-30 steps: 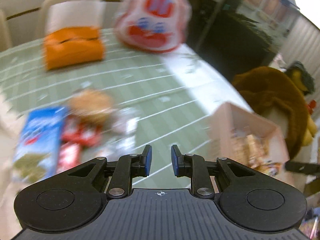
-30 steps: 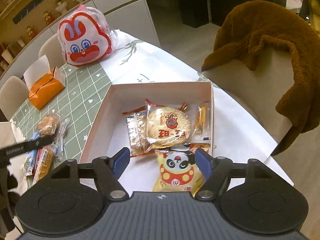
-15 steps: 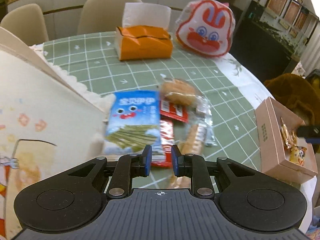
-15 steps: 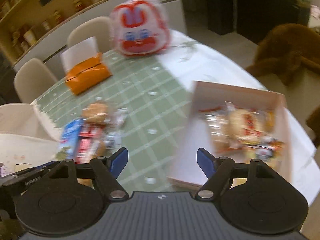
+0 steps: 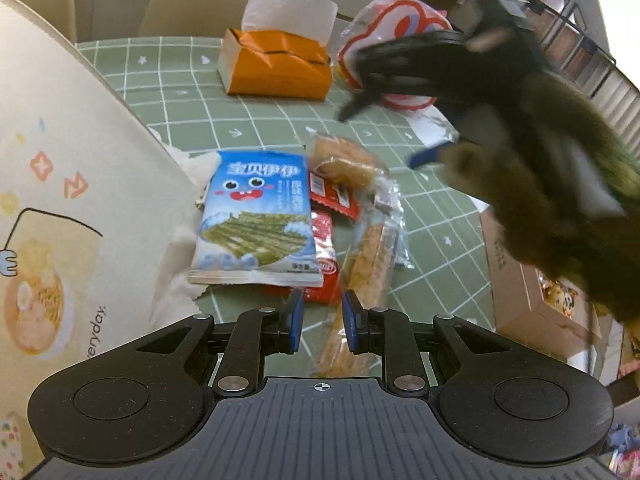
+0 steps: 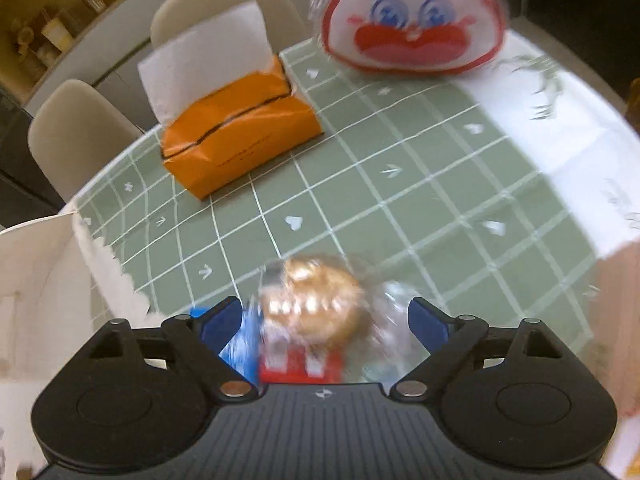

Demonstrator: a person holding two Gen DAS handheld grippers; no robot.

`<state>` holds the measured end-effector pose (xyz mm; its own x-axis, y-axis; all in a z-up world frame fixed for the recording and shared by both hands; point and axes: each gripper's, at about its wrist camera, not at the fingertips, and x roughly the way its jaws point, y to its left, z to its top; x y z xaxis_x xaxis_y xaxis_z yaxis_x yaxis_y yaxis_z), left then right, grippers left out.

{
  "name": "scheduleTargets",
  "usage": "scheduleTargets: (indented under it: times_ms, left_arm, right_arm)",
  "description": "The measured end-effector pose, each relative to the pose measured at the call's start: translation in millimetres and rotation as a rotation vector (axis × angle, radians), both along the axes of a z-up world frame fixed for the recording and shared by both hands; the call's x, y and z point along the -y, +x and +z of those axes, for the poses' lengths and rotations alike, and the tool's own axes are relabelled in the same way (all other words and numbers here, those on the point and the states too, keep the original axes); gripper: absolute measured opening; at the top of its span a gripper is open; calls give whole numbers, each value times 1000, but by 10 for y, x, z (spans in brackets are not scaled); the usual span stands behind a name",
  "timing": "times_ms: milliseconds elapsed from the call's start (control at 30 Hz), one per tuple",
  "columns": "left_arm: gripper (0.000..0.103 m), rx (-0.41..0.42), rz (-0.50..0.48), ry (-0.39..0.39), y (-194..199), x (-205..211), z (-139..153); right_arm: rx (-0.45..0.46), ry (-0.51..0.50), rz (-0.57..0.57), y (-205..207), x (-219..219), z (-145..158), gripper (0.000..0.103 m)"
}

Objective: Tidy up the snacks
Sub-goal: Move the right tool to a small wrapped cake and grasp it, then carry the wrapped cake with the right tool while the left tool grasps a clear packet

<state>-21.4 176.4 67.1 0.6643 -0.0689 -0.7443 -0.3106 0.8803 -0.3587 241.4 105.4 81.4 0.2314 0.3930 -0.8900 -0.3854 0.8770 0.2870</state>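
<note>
Left gripper (image 5: 319,322) jaws together, nothing between, poised over seaweed packet (image 5: 256,218) and cracker sleeve (image 5: 370,256) on green tablecloth (image 5: 192,92); right gripper (image 6: 326,320) just been opening, wide apart, straddling wrapped bun (image 6: 316,300) without touching.

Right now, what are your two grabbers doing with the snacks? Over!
Left gripper shut, empty, low over the snack pile. Right gripper open, jaws just widened, hovering over the round bun snack. Pink box waits to the right. Nothing blocking.
</note>
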Motion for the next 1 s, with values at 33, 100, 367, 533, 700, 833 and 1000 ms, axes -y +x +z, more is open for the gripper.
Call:
scheduleTargets:
  times_ms: [33,100,367,533,700,833,1000]
  left_arm:
    - [24,-6,-10,-4,15,-16,-25]
    - [24,-12,-17,-15,48,-47,-78]
    - [24,-11,-12,-49,128,-83,-177]
    - [24,-20,-42,-26,181,-7,-147]
    - [24,18,-34,-4,312,7,-15]
    - [24,29,-36,43,651,-22,65]
    - [24,-6,10,77,1283,-221,-18]
  right_arm:
    - [-9,-11,1,54,-88,-79,91]
    - [-32,-47,-7,155,-234,-241,91]
    - [54,-117,113,7,-203,-324,79]
    - [103,-111,122,-174,234,-47,72]
    - [104,-40,77,-509,815,146,72]
    - [81,3,45,-887,1276,159,72]
    - [76,-9,28,-1431,1728,45,72]
